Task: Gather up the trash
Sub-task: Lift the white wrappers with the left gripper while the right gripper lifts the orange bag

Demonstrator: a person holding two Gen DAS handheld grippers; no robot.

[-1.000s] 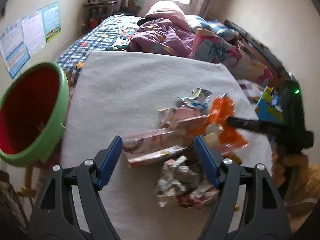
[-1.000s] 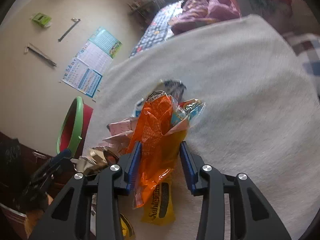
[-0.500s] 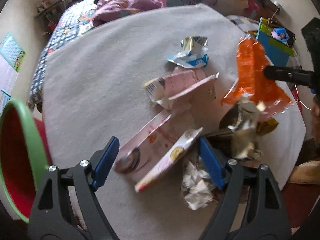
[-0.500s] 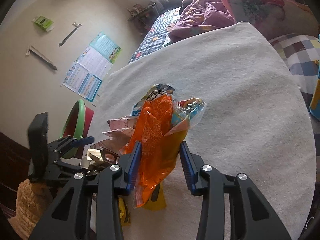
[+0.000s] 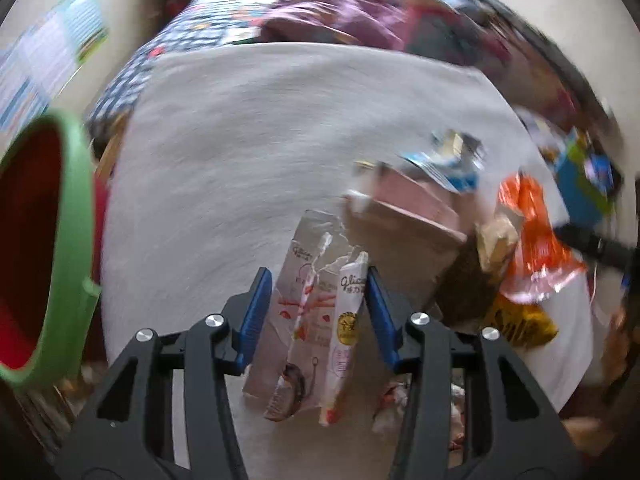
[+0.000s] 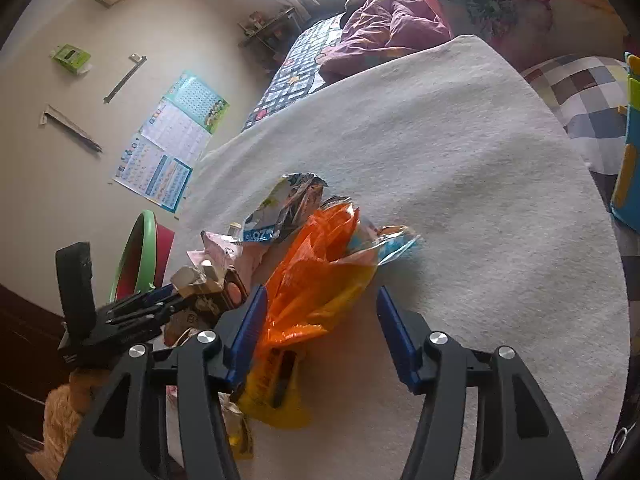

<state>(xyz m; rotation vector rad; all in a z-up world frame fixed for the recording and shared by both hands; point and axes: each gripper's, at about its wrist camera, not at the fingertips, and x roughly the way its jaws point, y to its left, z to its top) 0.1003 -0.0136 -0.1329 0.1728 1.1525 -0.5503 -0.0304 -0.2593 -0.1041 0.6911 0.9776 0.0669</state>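
My left gripper (image 5: 314, 304) is shut on a torn white and pink snack box (image 5: 308, 304) and holds it over the grey cloth. My right gripper (image 6: 318, 320) is open; the orange wrapper (image 6: 316, 276) lies between its fingers, against the left one, resting on the cloth. The orange wrapper also shows in the left wrist view (image 5: 532, 240). A pink carton (image 5: 400, 208), a blue and white wrapper (image 5: 452, 160), a brown crumpled piece (image 5: 476, 276) and a yellow wrapper (image 6: 272, 396) lie in the pile. The red bin with a green rim (image 5: 68, 240) stands at the left.
The grey cloth (image 6: 460, 184) covers a round table. A bed with a purple blanket (image 6: 384, 32) lies behind it. Posters (image 6: 172, 144) hang on the wall. A blue and green toy (image 6: 628, 152) stands at the right edge.
My left gripper has closed on the white and pink snack box and lifted it. My right gripper has opened and let go of the orange wrapper, which now rests on the cloth.
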